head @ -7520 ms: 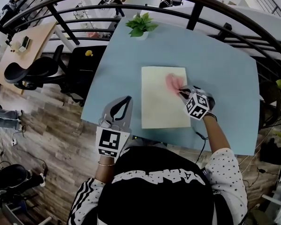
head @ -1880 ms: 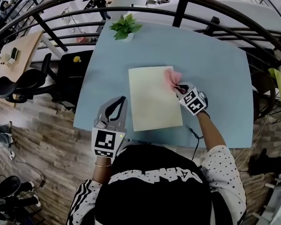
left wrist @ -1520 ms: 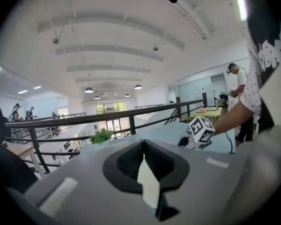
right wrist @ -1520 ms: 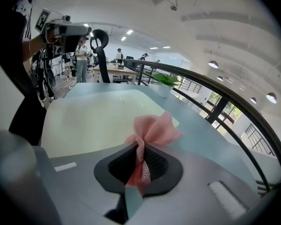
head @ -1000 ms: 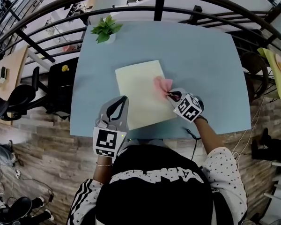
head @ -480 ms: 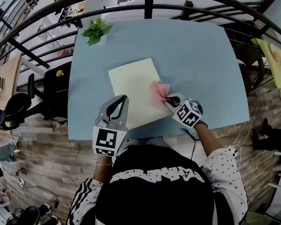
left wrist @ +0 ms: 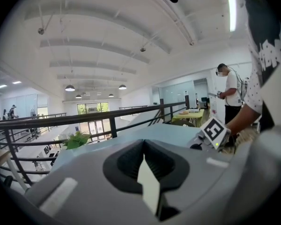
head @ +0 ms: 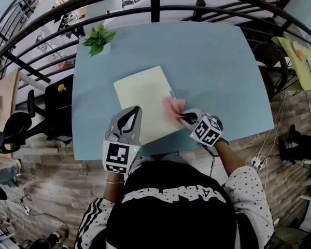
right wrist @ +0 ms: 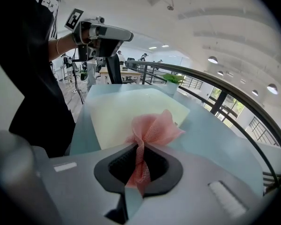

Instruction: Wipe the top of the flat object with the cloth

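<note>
Blue table [head: 223, 61]: pale flat board [head: 142, 95], potted plant [head: 97, 39] at corner.

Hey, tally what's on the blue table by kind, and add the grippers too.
Pale yellow flat object: 1
Pink cloth: 1
Potted plant: 1
Grippers: 2, left gripper and right gripper
Total: 5

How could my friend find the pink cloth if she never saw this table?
Look at the big light-blue table, then at the pale yellow flat board lying on it. At the board's right edge sits the cloth, pinched in the right gripper. Unlike the smooth board, it is pink and crumpled.
</note>
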